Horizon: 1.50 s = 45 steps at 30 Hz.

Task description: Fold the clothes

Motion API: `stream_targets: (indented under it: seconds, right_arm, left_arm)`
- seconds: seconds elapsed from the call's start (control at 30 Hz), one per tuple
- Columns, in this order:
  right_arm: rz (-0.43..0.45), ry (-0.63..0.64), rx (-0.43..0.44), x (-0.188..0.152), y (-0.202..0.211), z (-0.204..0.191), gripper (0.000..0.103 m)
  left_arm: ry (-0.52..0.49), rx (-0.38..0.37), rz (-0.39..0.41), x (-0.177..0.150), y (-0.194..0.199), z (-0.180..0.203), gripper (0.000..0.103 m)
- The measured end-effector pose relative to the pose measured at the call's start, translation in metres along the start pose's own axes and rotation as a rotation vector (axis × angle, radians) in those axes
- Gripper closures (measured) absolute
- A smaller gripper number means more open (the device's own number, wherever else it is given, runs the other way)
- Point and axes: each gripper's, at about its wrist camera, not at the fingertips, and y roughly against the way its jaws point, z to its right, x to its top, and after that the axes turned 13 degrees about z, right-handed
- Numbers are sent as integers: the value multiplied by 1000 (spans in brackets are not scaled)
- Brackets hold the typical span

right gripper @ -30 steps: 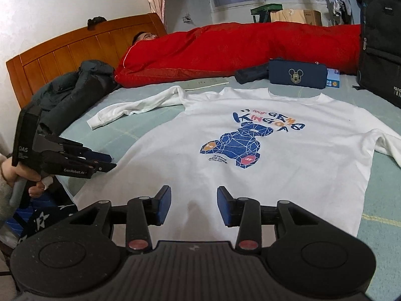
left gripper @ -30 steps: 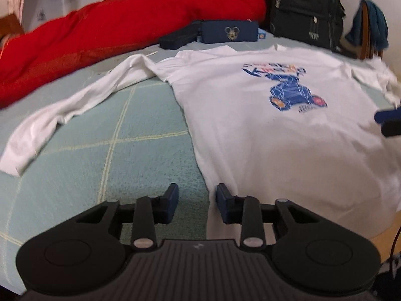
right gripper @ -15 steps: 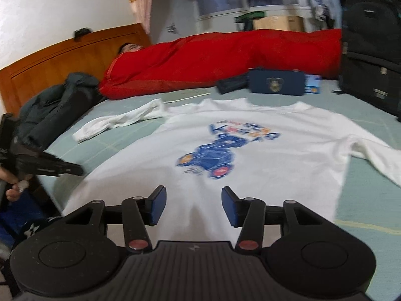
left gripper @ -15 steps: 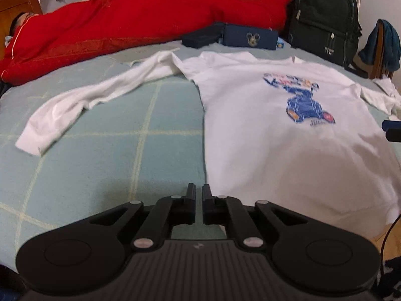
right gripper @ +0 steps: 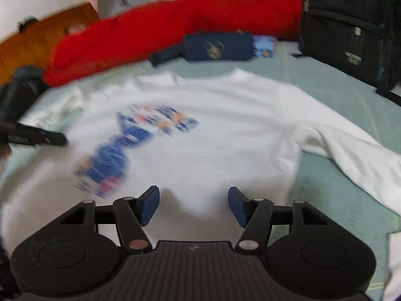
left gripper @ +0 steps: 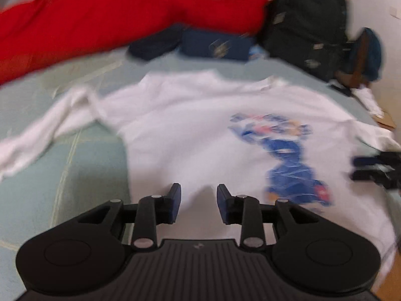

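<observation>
At the bottom of the left wrist view, the left gripper (left gripper: 196, 205) hangs over the lower hem of the white sweatshirt (left gripper: 200, 135). Its jaws are opening, a narrow gap between the blue pads, and no cloth is between them. At the bottom of the right wrist view, the right gripper (right gripper: 193, 207) is likewise above the hem, its jaws opening to a wider gap, with nothing pinched.

The sweatshirt (right gripper: 225, 130) lies flat, front up, across the pale green bed sheet (right gripper: 333, 190), filling the middle of both frames. Its blue bear print (right gripper: 117, 155) sits left of centre in the right view and right of centre in the left one. One sleeve (right gripper: 356, 160) trails to the right edge of the right view; the other sleeve (left gripper: 37, 135) runs to the left edge of the left view.

Beyond the collar, a dark blue pouch (right gripper: 218, 46) lies on the sheet. Behind it, a red quilt (right gripper: 175, 27) stretches across the upper frame, and a black backpack (right gripper: 351, 25) stands at the upper right. Everything is motion-blurred.
</observation>
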Motion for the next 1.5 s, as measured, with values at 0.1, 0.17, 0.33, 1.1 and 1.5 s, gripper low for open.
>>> stream_targets:
  seconds: [0.1,0.17,0.33,1.1,1.5]
  right_arm:
    - [18,-21,-49,-6,15,18,41]
    - [19,-24,-101,-7,28,22,37]
    - [46,-4,-23,-10,60,0,35]
    - [73,-618,320,-112,111,24,23]
    - [94,-552,240,-122,117,13,90]
  left_arm:
    - [41,25,5,-9,9,-24,73]
    - [32,57,-11,-9,26,-22,74]
    - [-154,-21,47,-23,89,14,49]
    - [379,-220,16,-105,116,-44,51]
    - [389,-218,-28,-113,130,-42,101]
